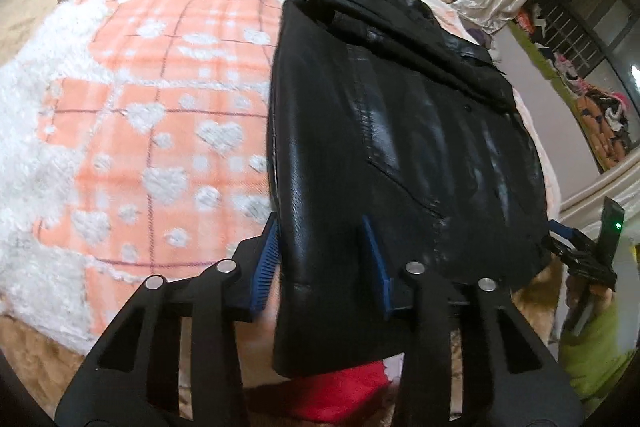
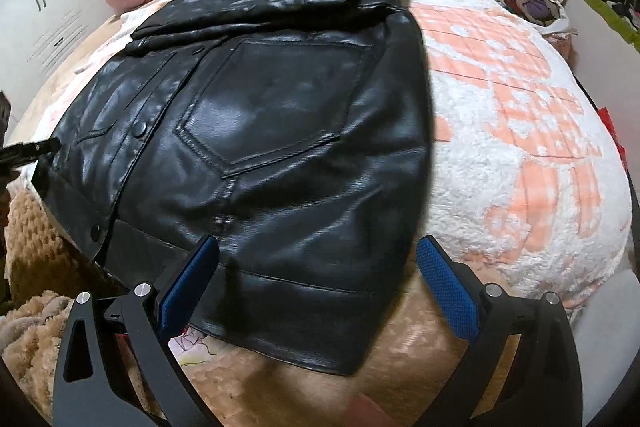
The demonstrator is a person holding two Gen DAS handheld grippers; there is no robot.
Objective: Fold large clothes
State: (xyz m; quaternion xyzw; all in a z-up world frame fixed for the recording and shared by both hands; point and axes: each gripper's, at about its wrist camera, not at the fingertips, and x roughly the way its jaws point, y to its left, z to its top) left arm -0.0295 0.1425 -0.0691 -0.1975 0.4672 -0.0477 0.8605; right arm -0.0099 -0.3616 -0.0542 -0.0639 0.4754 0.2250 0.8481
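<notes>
Bed (image 1: 24, 11): covered by peach-and-white heart blanket (image 1: 160, 115).
Black leather jacket (image 2: 272, 131): flat on blanket, glossy, creased; sleeves folded over upper body, lengthwise fold apparently pending.
Left hand-held gripper (image 1: 324, 263), right hand-held gripper (image 2: 320, 287): both spread, straddling the jacket's hem corners.

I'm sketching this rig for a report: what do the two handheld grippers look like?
Both match: the left gripper and right gripper have black cut-out linkage arms with silver round pins and flat blue textured pads inside the fingers. No cables, markings or sleeves are visible.
</notes>
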